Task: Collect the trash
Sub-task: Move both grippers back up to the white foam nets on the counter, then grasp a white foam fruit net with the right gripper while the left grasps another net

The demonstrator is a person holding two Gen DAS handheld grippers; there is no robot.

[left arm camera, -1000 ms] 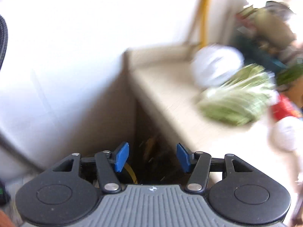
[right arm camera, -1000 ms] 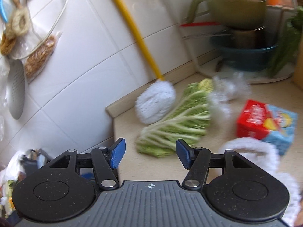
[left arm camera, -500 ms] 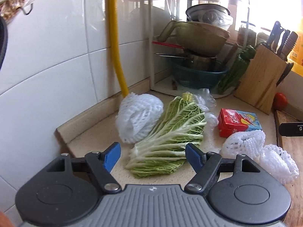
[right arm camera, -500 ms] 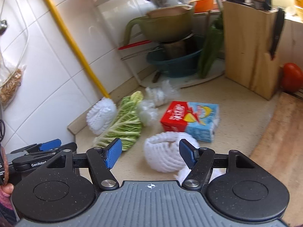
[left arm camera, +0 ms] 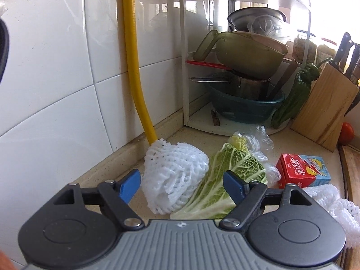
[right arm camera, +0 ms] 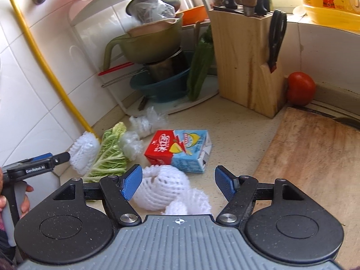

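Note:
A white foam net [left arm camera: 175, 175] lies on the counter against a yellow hose. My left gripper [left arm camera: 182, 185] is just in front of it. Its jaws are opening, with the net seen between the blue pads and not touched. Right of it lie a cabbage leaf [left arm camera: 227, 177], crumpled plastic wrap [left arm camera: 256, 139] and a red-and-blue carton [left arm camera: 301, 168]. In the right wrist view my right gripper [right arm camera: 178, 182] hovers over two more foam nets [right arm camera: 162, 189], jaws opening and pressing on nothing. The carton [right arm camera: 180, 150] lies just beyond. The left gripper [right arm camera: 64, 156] shows at the far left.
A corner rack [left arm camera: 186, 67] holds stacked bowls and a blue basin [right arm camera: 162, 85]. A wooden knife block [right arm camera: 245, 63], a tomato [right arm camera: 300, 88] and a green pepper [left arm camera: 297, 92] stand behind. A wooden cutting board [right arm camera: 310, 157] fills the right. The yellow hose [left arm camera: 135, 67] runs down the tiled wall.
Both grippers swung from the counter's left end toward the trash on the counter. Both sets of jaws stand wider. The left one came nearer to the foam net.

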